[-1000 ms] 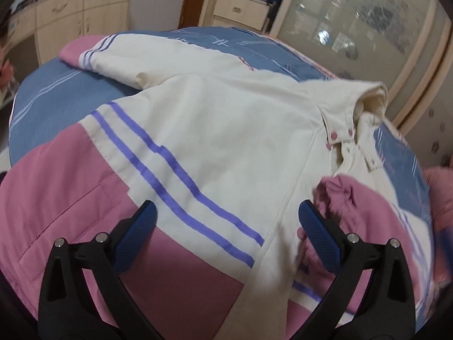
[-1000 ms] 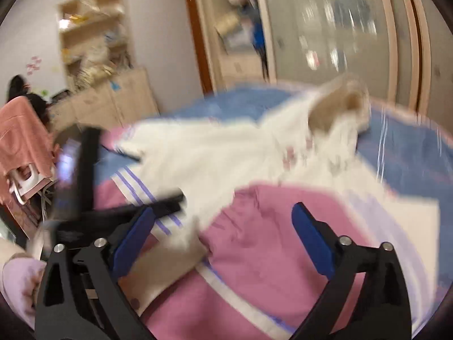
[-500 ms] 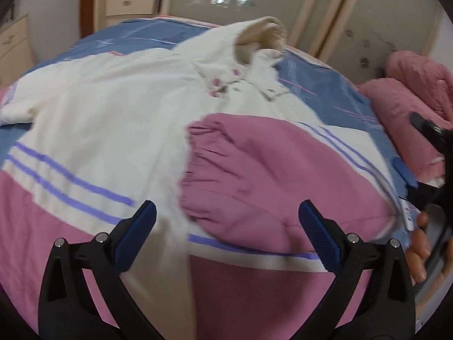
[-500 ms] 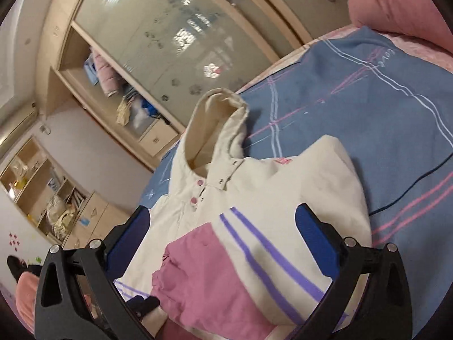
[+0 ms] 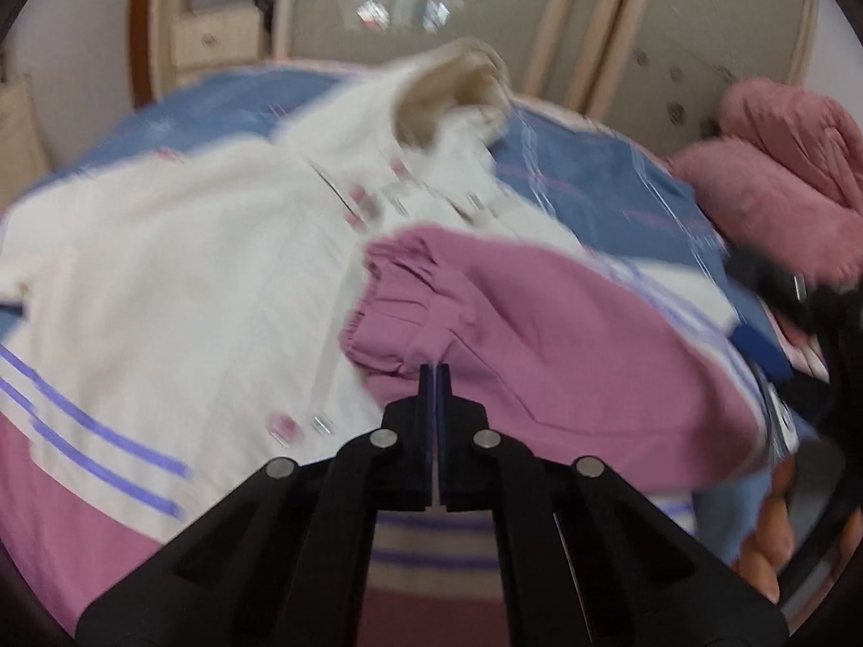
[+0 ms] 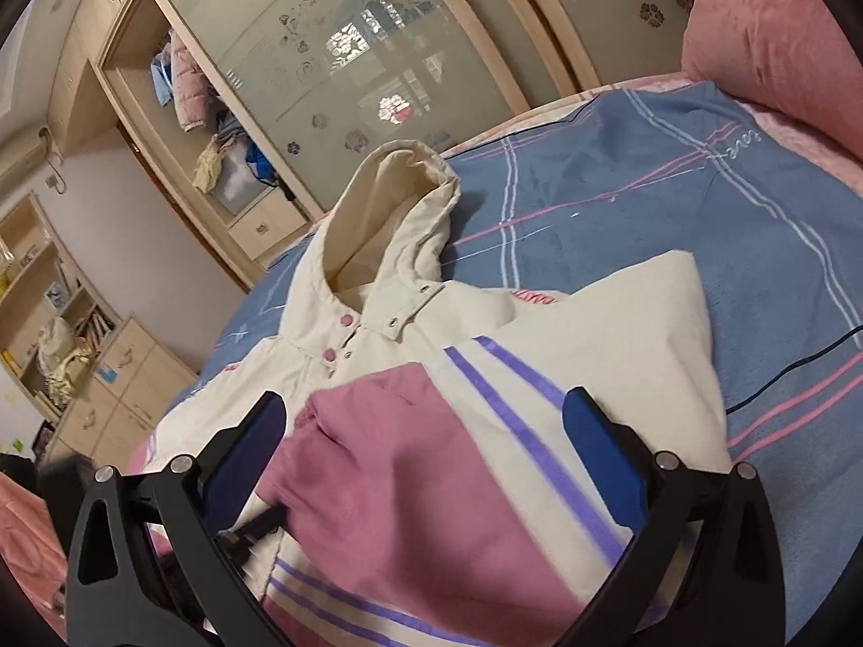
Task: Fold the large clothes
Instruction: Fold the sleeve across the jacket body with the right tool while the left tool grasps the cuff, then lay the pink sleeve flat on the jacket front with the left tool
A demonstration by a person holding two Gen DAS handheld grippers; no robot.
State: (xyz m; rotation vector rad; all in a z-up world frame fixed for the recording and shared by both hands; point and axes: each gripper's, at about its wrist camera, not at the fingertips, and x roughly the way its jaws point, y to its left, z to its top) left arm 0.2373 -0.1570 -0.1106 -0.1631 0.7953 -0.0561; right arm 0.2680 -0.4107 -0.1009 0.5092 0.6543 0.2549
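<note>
A cream and pink hooded jacket (image 5: 178, 275) with purple stripes lies front up on the bed, and it also shows in the right wrist view (image 6: 609, 334). Its pink sleeve (image 5: 518, 318) is folded across the chest. My left gripper (image 5: 436, 369) is shut, its tips at the sleeve's cuff (image 5: 399, 323); whether cloth is pinched is unclear. My right gripper (image 6: 426, 431) is open and empty above the folded sleeve (image 6: 399, 480). The left gripper's tip shows under the cuff in the right wrist view (image 6: 259, 525).
A blue plaid bedsheet (image 6: 674, 199) covers the bed. Pink pillows (image 5: 776, 178) lie at the right, also in the right wrist view (image 6: 771, 38). A wardrobe with frosted sliding doors (image 6: 377, 54) stands behind the bed. Wooden cabinets (image 6: 124, 377) stand at the left.
My left gripper has closed from wide open and moved in to the pink sleeve's cuff. My right gripper stays open, and has come a little lower over the sleeve.
</note>
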